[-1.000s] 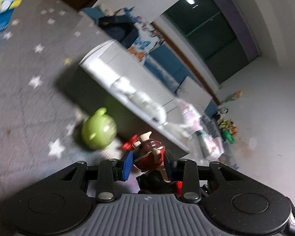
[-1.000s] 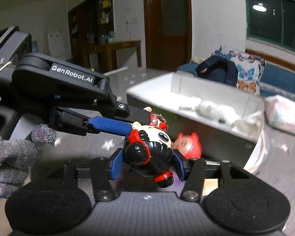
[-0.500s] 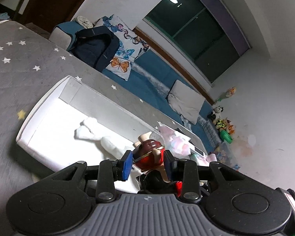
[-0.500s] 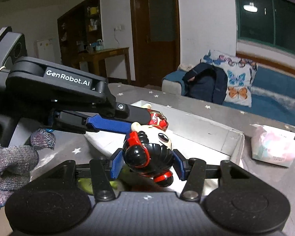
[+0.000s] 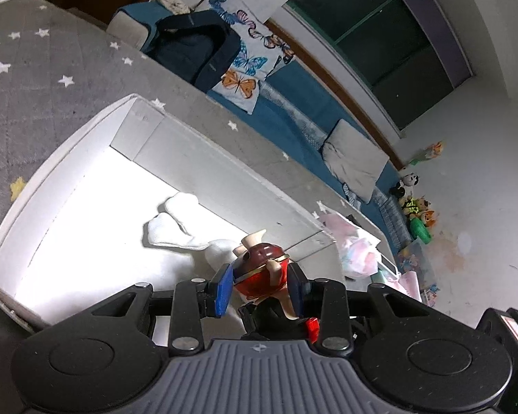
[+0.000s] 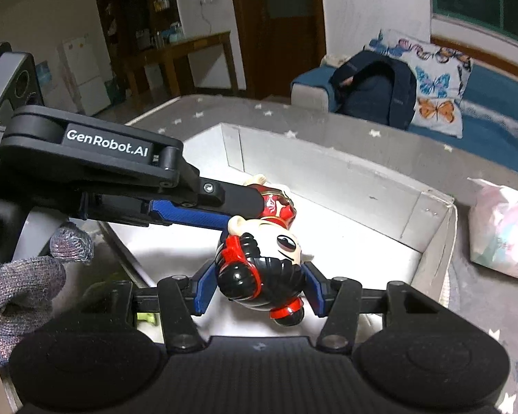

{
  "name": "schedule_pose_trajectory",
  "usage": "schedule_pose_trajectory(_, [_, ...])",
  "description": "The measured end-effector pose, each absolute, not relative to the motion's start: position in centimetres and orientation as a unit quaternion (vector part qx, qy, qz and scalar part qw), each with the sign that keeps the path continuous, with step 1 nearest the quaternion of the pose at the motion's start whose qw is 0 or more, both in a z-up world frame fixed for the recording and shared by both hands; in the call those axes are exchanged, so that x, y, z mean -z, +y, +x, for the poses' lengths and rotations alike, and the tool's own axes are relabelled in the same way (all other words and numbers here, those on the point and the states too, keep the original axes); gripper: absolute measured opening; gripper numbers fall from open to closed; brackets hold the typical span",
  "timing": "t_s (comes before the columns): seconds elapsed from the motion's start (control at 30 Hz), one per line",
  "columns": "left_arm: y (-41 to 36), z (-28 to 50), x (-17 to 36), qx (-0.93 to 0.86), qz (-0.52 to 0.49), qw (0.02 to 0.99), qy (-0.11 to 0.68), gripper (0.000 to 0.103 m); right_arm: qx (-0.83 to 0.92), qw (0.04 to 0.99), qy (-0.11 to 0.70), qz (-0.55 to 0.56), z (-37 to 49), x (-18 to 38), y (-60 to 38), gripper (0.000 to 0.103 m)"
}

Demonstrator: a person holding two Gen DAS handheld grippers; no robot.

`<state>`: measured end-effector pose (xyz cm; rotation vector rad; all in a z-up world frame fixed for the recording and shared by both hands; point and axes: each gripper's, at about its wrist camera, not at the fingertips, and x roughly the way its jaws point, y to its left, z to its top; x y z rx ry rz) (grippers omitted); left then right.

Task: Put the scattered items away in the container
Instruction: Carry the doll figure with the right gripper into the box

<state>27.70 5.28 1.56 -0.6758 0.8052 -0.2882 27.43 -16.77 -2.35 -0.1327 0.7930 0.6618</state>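
While both toys hang over the white box (image 5: 86,158), neither is released yet. The left hand-held gripper (image 5: 260,284) pinches a small red-and-maroon figurine (image 5: 260,269) between its blue pads, approx. 6 o'clock in the left wrist view, w/ the box floor just beyond it toward 10 o'clock. The right hand-held gripper (image 6: 259,284) is clamped on a black-haired doll figure (image 6: 259,276) by the sides of its head, at 6 o'clock in the right wrist view; the box's far wall (image 6: 328,169) sits at 12 to 1 o'clock.

Handling, as a judgement: both look like hard glossy plastic, light and stiff, so no crush risk, but rounded and slick, so they could twist or squirt out of flat pads. Best hold is across the widest part of the head, as now; thin bits such as the horn-like tips on the red one look snappable, so avoid those. A short drop into the box should be harmless.

Materials: the box is matte white w/ straight, thin board-like walls, rectangular. Inside lie soft white socks (image 5: 171,224), limp and ribbed. The surface under the box is grey quilted fabric w/ white stars (image 5: 34,79). A grey knit glove (image 6: 20,293) shows at 8 o'clock in the right wrist view.
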Motion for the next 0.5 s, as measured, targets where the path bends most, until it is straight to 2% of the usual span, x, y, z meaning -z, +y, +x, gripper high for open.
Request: schedule_pose_trajectory(0.5, [4.5, 28.7, -0.4, 0.14, -0.292, 0.858, 0.399, 0.036, -0.309, 0.851, 0.4, -0.144, 28.6, 3.9, -14.2, 0.054])
